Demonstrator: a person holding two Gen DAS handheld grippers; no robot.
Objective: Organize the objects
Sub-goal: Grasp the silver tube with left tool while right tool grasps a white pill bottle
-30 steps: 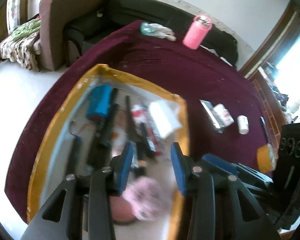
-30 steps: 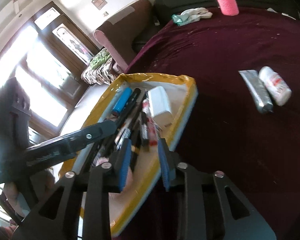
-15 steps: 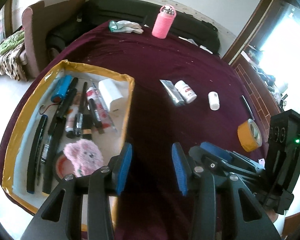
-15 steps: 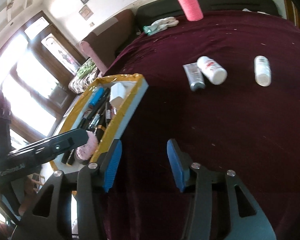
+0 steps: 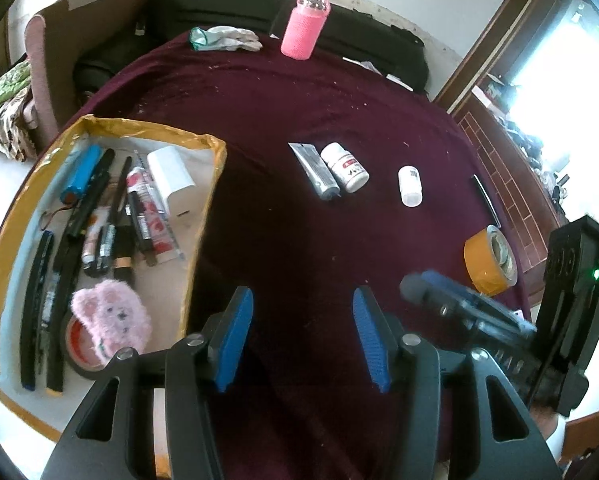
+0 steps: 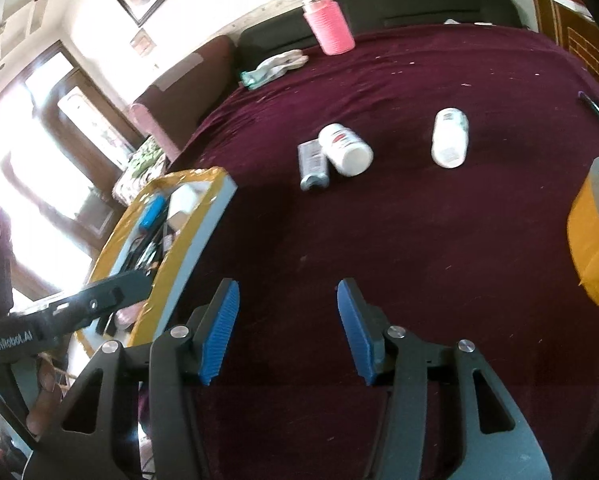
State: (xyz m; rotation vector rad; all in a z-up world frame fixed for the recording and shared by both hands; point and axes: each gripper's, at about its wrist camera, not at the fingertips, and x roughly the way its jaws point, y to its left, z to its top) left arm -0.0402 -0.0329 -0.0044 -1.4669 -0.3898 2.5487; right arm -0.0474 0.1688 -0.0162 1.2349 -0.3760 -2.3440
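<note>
Left hand-held gripper (image 5: 301, 334) and right hand-held gripper (image 6: 287, 330) hover above the maroon tabletop (image 5: 299, 240), jaws opening, nothing between them; tray (image 5: 203, 220) lies at left.

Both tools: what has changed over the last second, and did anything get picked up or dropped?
Both have swung away from the tray toward the open maroon cloth. The left tool and right tool are opening, with nothing between the jaws of either. Nothing was picked up. The tube, two white bottles, tape roll and tray contents lie where they were.
</note>
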